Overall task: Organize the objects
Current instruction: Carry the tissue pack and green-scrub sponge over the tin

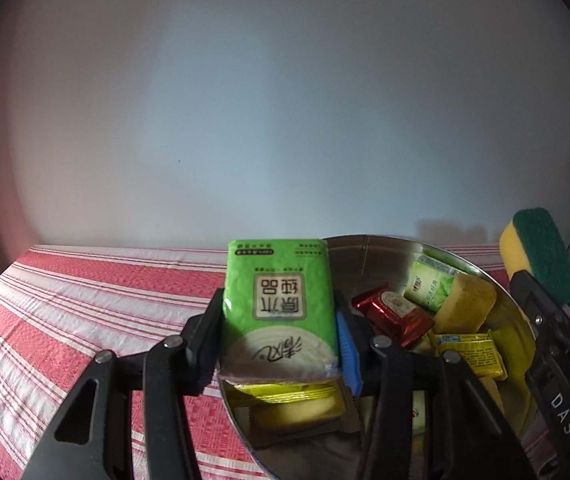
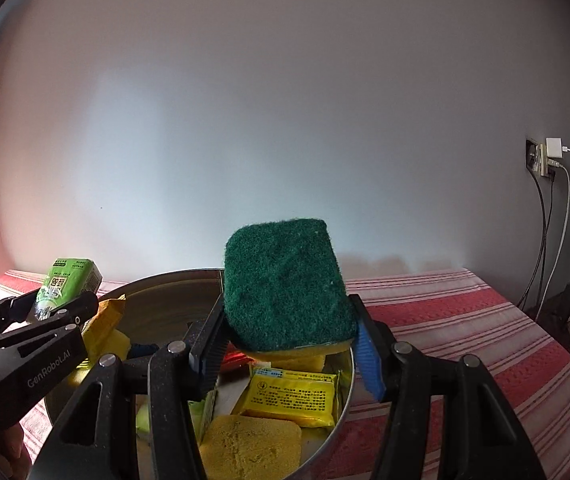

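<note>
Both grippers, left (image 1: 281,332) and right (image 2: 291,344), are black linkages with silver rivets, blue-padded fingers (image 1: 347,354), and white "GenRobot.AI" and "DAS" lettering.

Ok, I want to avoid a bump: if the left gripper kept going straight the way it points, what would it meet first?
Probably nothing close: past the green tissue pack in the left gripper there is only striped tablecloth below, then the wall. Depth is unclear.
</note>
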### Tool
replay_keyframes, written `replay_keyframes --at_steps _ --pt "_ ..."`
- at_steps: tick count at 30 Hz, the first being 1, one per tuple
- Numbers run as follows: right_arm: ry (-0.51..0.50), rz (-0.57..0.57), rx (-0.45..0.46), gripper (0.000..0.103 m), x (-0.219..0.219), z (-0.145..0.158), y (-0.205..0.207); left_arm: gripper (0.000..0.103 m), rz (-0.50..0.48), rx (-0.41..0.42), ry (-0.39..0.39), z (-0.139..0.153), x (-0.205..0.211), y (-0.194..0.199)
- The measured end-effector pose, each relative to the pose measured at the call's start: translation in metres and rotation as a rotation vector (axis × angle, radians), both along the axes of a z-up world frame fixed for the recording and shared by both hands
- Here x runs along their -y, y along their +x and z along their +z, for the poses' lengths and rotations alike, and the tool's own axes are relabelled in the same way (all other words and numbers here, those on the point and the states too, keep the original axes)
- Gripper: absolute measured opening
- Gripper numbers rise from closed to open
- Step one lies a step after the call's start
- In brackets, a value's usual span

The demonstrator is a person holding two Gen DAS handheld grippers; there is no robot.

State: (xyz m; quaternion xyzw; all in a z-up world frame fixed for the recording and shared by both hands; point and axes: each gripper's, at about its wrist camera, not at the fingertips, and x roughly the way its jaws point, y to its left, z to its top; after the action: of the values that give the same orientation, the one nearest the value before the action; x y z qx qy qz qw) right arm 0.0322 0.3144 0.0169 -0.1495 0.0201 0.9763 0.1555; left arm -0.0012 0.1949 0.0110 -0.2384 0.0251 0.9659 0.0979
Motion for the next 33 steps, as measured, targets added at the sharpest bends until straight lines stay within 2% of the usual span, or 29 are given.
replay_keyframes --at_steps 13,25,33 --pt "0.015 -0.022 0.042 0.059 -0.01 -0.004 -0.008 0.049 -0.017 0.029 -0.036 -0.005 -0.022 -0.008" --pt "-0.017 0.015 0.122 0.059 -0.01 -0.011 -0.017 0.049 -0.031 0.058 -0.062 -0.009 -0.033 -0.015" --pt "-0.059 0.06 0.182 0.059 -0.009 -0.015 -0.027 0.049 -0.008 0.066 -0.094 -0.007 -0.026 -0.017"
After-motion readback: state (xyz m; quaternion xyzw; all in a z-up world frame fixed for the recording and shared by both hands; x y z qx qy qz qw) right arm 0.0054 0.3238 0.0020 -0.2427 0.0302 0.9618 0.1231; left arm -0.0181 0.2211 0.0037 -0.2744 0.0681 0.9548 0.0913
